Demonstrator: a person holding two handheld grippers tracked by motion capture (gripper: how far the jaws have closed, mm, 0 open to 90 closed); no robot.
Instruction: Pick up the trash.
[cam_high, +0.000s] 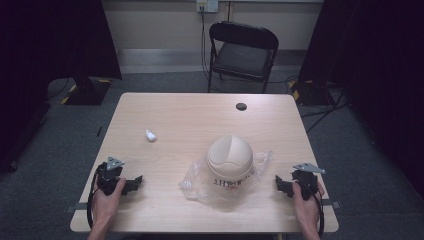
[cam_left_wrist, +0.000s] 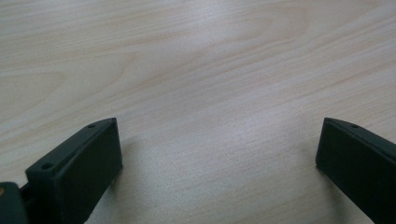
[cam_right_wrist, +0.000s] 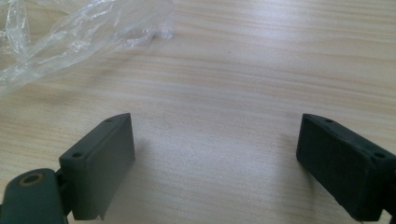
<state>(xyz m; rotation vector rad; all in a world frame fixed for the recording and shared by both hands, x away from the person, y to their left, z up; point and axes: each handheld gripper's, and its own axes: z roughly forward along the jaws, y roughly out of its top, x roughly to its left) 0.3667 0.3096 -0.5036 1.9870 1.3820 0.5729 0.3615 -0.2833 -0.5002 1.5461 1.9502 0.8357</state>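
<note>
Pale wood table (cam_high: 175, 115) stands on grey floor, a black folding chair (cam_high: 243, 52) at twelve o'clock beyond it. Near the middle, a cream cap (cam_high: 230, 162) sits on a crumpled clear plastic bag (cam_high: 192, 182); dark lettering on its front edge is upside down and too blurred to read. A small white scrap (cam_high: 150, 135) lies at ten o'clock from the cap. The left gripper (cam_high: 136, 183) rests at the cap's eight o'clock, the right gripper (cam_high: 280, 184) at its four o'clock, both well apart from it, both with jaws spread wide and empty.
</note>
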